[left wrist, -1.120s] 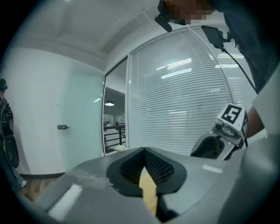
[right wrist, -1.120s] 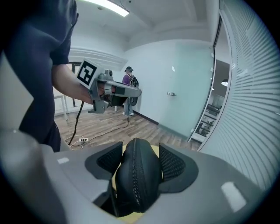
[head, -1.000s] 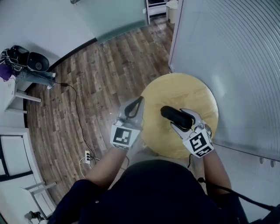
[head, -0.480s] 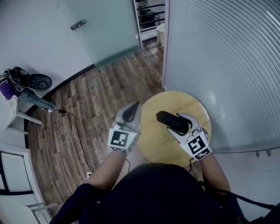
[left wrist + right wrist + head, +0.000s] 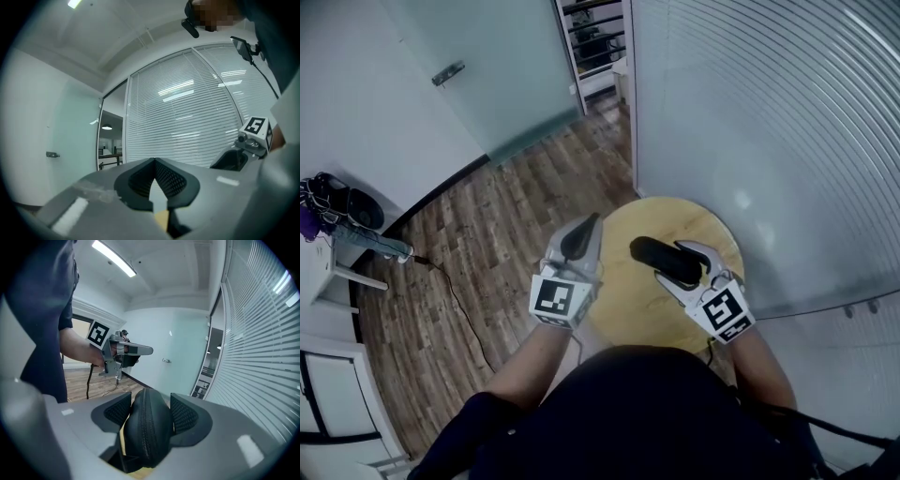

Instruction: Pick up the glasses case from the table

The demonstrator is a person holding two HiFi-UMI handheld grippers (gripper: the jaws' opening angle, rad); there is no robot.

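Nearest, the right gripper clamps its 2 jaws on the black zippered glasses case. The pads press on the case's sides, and its end juts out ahead of them. Beside it, the left gripper has its 2 jaws closed together with nothing between them. Under the held case sits the round wooden table. Beyond are a plank floor and a slatted glass wall.

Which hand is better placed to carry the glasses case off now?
Right. The right claw is clamped on the black glasses case over the round table; the left claw is shut, empty, beside the table.
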